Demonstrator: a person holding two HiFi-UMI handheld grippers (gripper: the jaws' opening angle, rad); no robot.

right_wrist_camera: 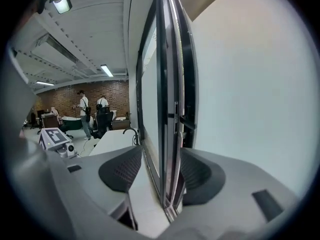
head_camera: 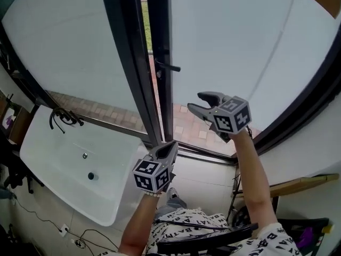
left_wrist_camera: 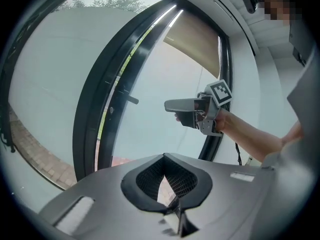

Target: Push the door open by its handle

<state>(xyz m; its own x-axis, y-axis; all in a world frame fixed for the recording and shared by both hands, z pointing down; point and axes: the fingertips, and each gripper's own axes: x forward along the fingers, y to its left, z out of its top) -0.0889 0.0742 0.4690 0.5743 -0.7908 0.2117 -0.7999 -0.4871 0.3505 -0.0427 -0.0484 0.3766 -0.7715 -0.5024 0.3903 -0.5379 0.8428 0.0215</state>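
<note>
- Starting nearest the person, the left hand-held gripper (head_camera: 171, 145) is held low in front of the body, above a patterned shirt (head_camera: 186, 220). Its jaws are closed together and nothing sits between them in the left gripper view (left_wrist_camera: 164, 156).
- To its left stands a white tub (head_camera: 53, 143), set against the bottom of the window wall.
- Higher and farther out, the right hand-held gripper (head_camera: 195, 101) is raised on an outstretched arm in front of the door's pale glass pane. Its jaws are spread wide and grip nothing. From its own camera (right_wrist_camera: 162, 170), the dark edge of the door frame lines up in the gap between the pads, but neither pad touches it.
- The door (head_camera: 240, 52) is a tall, dark-framed leaf, standing slightly ajar.
- The handle (head_camera: 169, 66) is a short black lever on the door's dark upright. It is above and to the left of the right hand-held gripper in the head view, well apart from it and untouched.
- Beyond the narrow gap at the door's edge, brick paving (head_camera: 184, 121) and a strip of grass (head_camera: 145, 20) show outside.
</note>
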